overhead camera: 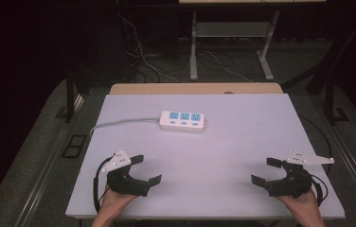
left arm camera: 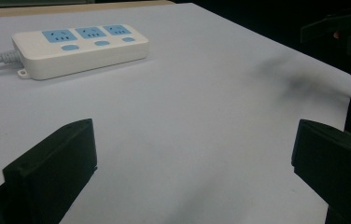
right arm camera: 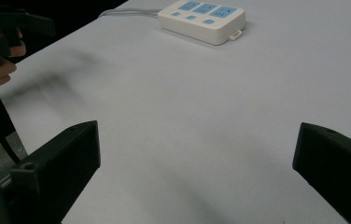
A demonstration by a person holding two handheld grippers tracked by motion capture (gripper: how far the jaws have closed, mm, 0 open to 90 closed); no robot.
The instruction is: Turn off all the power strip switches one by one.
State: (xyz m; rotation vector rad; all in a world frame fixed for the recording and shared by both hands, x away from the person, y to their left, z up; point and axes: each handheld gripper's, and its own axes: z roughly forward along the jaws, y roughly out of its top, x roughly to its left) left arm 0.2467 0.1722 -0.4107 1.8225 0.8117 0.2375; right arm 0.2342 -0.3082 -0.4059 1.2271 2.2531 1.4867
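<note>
Near table edge, left gripper (overhead camera: 146, 169) & right gripper (overhead camera: 262, 170) are resting w/ jaws spread, empty, both facing far white three-socket plastic power strip (overhead camera: 182, 121), prob. pre-approach.

Lab-like test room: black drapes, floor cables (overhead camera: 143, 56), bare table (overhead camera: 242, 142).

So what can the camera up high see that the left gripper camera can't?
The high view alone takes in the floor, the wooden table edge, both forearms and the whole left gripper. The left gripper view alone shows the power strip's mounting tab and sockets close up. Both show the white table, the strip with its grey cord, and the right gripper, jaws apart.
</note>
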